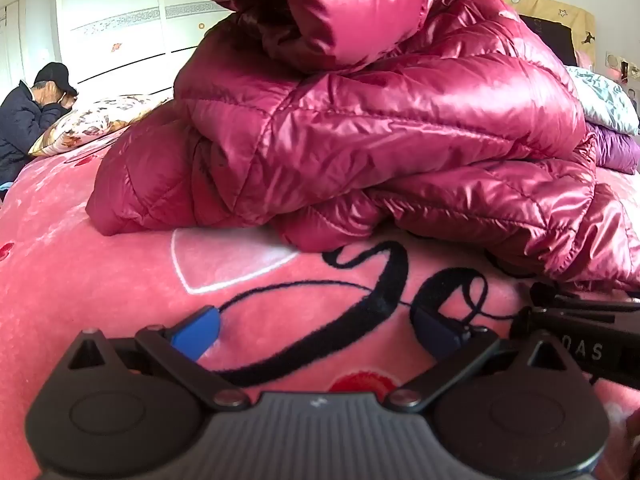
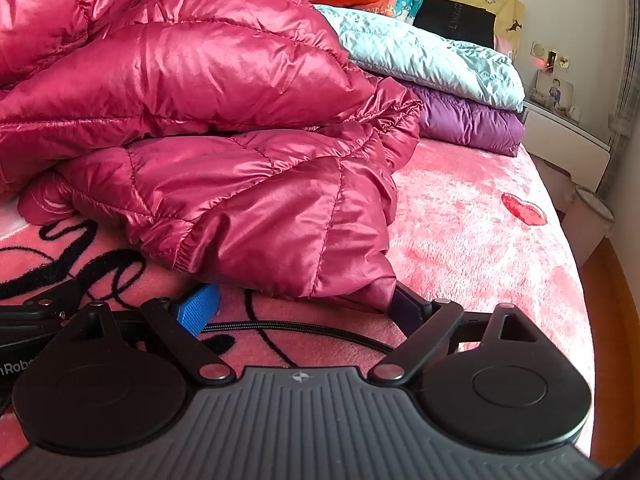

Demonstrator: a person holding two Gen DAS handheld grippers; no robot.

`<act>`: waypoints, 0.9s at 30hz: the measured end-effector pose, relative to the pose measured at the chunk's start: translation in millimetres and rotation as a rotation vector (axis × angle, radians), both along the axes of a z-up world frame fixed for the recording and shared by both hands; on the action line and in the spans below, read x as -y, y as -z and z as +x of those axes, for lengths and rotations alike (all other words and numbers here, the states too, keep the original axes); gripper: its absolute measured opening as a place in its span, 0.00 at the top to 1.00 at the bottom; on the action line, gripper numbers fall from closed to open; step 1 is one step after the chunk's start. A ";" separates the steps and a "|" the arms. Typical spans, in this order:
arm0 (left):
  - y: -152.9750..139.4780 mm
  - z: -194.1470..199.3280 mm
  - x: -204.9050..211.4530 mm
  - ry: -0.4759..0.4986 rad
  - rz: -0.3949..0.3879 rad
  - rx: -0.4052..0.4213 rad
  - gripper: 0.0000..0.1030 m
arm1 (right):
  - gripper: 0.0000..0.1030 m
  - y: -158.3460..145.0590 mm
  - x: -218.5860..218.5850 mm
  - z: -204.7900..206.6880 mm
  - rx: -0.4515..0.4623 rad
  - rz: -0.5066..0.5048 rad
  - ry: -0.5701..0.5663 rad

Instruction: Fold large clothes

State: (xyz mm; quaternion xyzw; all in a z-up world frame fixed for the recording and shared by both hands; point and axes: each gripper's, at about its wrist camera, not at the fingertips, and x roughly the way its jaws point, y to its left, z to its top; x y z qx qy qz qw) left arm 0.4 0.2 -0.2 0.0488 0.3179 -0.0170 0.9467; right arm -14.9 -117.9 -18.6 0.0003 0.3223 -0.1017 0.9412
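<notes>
A: Jacket (image 1: 360,120), the shiny magenta quilted one, lies heaped in folds on the pink blanket (image 1: 80,280) of the bed, seen from the left wrist. It fills the upper middle of that view.

B: And the left tool (image 1: 316,330)?

A: Released. Its blue fingertips (image 1: 198,330) stand wide apart with nothing between them, low over the black script on the blanket, just short of the jacket's near edge. The other tool's black body shows at the right edge.

B: Anything behind?

A: A floral pillow (image 1: 92,124) at the left, with a person in dark coat and cap (image 1: 28,116) beside it, hands at the face. White wardrobe doors (image 1: 120,20) stand beyond.

B: Now the right wrist.

A: There the jacket (image 2: 200,120) lies to the left and middle, its lower corner drooping onto the right tool (image 2: 304,304). That tool is spread open too: the left blue pad (image 2: 200,308) is bare, while the right finger is partly covered by the fabric. Whether the cloth touches that pad, I cannot tell. A black braided cable (image 2: 300,332) runs between the fingers.

B: Farther back?

A: A folded purple garment (image 2: 472,124) under a pale blue one (image 2: 420,60), well apart from the tool, on the same blanket (image 2: 480,260).
</notes>
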 end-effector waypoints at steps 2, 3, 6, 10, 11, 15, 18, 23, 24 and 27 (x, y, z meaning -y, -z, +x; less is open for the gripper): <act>0.0 0.5 -1.2 0.000 -0.002 0.000 0.00 | 0.00 -0.6 -0.1 -1.4 -0.002 0.000 -0.001; -0.1 0.5 -2.5 0.001 -0.005 0.000 0.00 | 0.00 -0.5 0.7 -1.3 -0.004 0.002 -0.002; -1.3 1.6 -8.7 0.008 -0.019 -0.008 0.00 | 0.00 -4.5 1.7 -6.1 -0.019 0.012 -0.020; -8.7 -1.9 -16.1 0.028 0.022 -0.026 0.00 | 0.00 -17.0 6.5 -13.8 -0.050 0.055 -0.033; -11.8 -5.5 -19.5 0.032 0.030 -0.023 0.00 | 0.00 -28.7 11.2 -14.2 -0.058 0.073 -0.025; -36.6 -46.6 -9.5 0.054 0.062 0.019 0.01 | 0.00 -49.4 14.1 -42.3 -0.031 0.070 -0.010; -64.8 -66.0 -12.2 0.082 0.074 0.059 0.01 | 0.00 -68.9 13.5 -72.4 0.018 0.071 0.011; -117.1 -87.3 -35.9 0.093 0.066 0.103 0.01 | 0.00 -104.7 10.9 -115.5 0.063 0.138 0.033; -124.6 -88.2 -37.1 0.092 0.065 0.112 0.01 | 0.00 -110.3 8.6 -124.4 0.065 0.135 0.038; -155.3 -104.6 -48.9 0.093 0.059 0.152 0.01 | 0.00 -132.1 1.5 -148.4 0.083 0.117 0.040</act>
